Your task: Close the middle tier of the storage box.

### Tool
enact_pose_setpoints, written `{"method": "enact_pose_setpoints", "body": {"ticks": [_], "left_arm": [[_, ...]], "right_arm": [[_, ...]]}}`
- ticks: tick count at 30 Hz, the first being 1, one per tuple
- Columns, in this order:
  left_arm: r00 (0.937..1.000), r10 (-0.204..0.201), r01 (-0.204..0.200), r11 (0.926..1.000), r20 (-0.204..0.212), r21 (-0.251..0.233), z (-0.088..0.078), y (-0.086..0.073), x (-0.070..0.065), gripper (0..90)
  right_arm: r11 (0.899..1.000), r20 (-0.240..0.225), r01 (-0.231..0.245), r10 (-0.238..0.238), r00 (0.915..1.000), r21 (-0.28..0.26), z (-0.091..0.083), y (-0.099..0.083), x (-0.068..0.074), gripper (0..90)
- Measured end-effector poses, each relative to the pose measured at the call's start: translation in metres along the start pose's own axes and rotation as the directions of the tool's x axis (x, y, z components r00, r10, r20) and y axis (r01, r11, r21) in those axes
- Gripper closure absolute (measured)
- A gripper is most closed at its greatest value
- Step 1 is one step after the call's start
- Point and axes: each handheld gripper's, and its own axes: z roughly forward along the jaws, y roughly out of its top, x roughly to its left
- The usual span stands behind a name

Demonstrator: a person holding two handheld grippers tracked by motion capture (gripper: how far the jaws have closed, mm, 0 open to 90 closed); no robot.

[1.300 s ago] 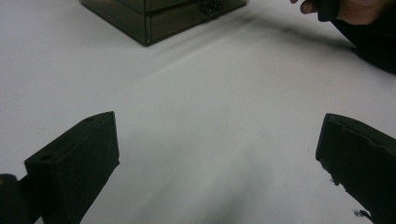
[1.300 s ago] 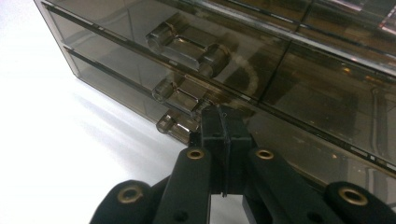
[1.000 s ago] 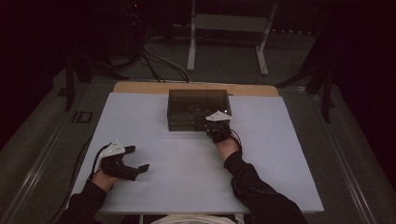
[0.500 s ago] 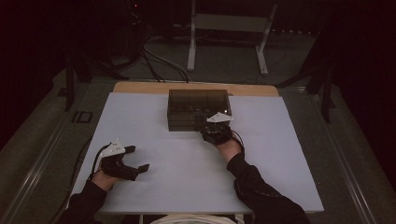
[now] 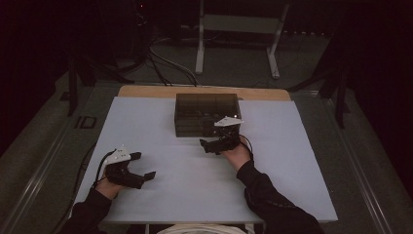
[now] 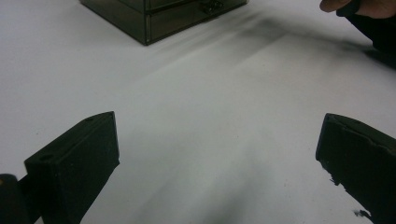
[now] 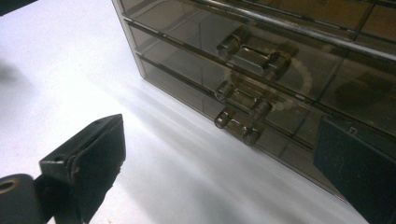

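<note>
smoked translucent plastic drawer box (image 5: 207,114) at far centre of white table (image 5: 146,122), just beyond right gripper (image 5: 217,145). jaws just been opening, now wide apart, nothing between. three bar handles (image 7: 243,95) stacked, cylindrical posts. left gripper (image 5: 141,168) well apart, jaws spread, empty.

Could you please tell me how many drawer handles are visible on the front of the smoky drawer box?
3. On the drawer box, the handles are stacked: top handle, middle handle, bottom handle. The right gripper's jaw covers part of the front, so more may be hidden.
</note>
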Motion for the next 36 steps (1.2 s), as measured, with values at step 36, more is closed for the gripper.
{"method": "enact_pose_setpoints", "body": {"ticks": [36], "left_arm": [[1.0,0.003,-0.003,1.0,0.004,0.0,0.0,0.0,-0.001,0.9]], "right_arm": [[0.994,-0.174,0.097,-0.106,0.9791,-0.057,-0.04,-0.001,-0.013,0.7]]}}
